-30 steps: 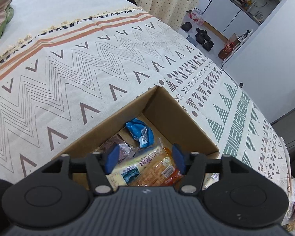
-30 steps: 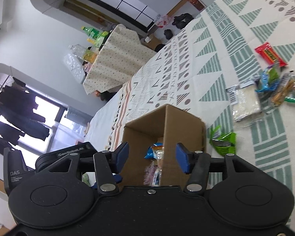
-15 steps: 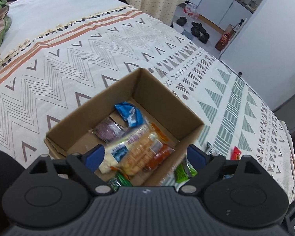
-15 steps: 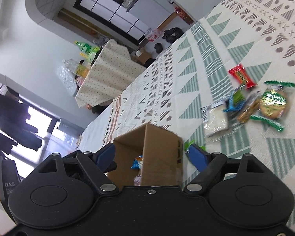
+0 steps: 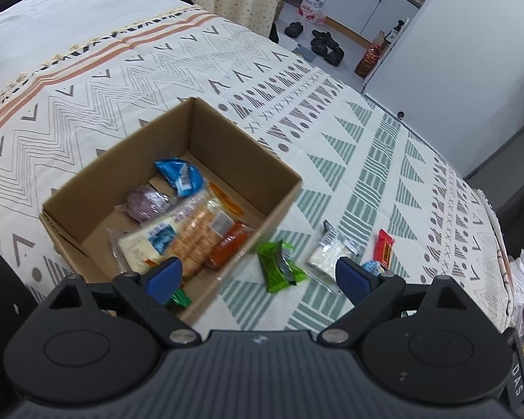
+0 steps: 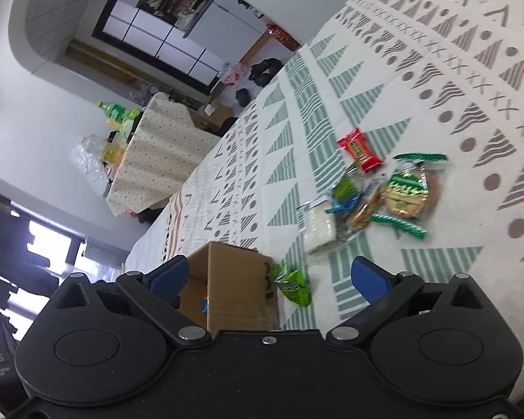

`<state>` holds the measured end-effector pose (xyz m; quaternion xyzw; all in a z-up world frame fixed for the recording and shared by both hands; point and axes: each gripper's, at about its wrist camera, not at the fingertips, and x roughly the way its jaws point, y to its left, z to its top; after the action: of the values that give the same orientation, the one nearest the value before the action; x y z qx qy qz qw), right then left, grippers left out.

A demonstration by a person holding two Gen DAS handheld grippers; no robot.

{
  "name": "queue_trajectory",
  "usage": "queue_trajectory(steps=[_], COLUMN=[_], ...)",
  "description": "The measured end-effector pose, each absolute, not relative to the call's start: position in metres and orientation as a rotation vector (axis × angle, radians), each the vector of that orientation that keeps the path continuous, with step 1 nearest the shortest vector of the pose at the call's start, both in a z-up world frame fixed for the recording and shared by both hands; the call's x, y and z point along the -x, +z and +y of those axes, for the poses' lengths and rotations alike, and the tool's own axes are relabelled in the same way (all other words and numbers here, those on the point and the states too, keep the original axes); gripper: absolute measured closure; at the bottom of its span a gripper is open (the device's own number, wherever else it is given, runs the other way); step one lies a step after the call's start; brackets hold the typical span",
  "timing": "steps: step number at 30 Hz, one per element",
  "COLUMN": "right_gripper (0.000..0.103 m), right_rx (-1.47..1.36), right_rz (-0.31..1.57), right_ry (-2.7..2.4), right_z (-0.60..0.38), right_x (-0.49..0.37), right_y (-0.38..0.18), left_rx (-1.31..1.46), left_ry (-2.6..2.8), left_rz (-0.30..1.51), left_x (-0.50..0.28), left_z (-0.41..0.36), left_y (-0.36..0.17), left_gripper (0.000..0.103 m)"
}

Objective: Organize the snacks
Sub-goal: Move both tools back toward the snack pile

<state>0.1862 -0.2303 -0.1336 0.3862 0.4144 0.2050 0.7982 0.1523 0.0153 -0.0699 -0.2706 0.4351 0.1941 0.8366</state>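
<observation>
Left claw (image 5: 256, 276) opening, empty, over cardboard box (image 5: 279, 164) rim, right claw (image 6: 269, 277) opening, empty, above bare blanket (image 6: 436, 279)

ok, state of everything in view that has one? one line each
cardboard box: open-topped, upright, several snack packs inside
left tongs: jaws opening, nothing between them
right tongs: jaws opening, nothing gripped
green wrapper: loose on the blanket beside the box
white pack: sealed, flat on the blanket
red bar: flat on the blanket, outside the box
round cookie pack: sealed, outside the box
</observation>
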Motion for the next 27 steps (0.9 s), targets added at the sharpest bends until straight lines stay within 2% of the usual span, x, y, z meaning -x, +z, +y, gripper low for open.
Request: queue_trajectory(steps=[18, 23, 25, 27], right_gripper=[0.004, 0.011, 0.018, 0.019], right_rx=[-0.943, -0.979, -0.984, -0.989], right_rz=[0.892, 0.892, 0.894, 0.894], right_ry=[0.297, 0.272, 0.263, 0.248], right_z=[-0.281, -0.288, -0.288, -0.289], right_x=[-0.195, -0.202, -0.204, -0.205], right_y=[-0.154, -0.166, -0.17, -0.174], left_rx=[0.517, 0.514, 0.518, 0.512], left_ry=[0.382, 0.39, 0.393, 0.403], left_rz=[0.941, 0.945, 0.954, 0.954], left_x=[-0.18, -0.19, -0.194, -0.198], left_z=[-0.027, -0.033, -0.035, -0.038], left_y=[-0.088, -0.1, -0.106, -0.112], left_gripper=[0.009, 0.011, 0.012, 0.015])
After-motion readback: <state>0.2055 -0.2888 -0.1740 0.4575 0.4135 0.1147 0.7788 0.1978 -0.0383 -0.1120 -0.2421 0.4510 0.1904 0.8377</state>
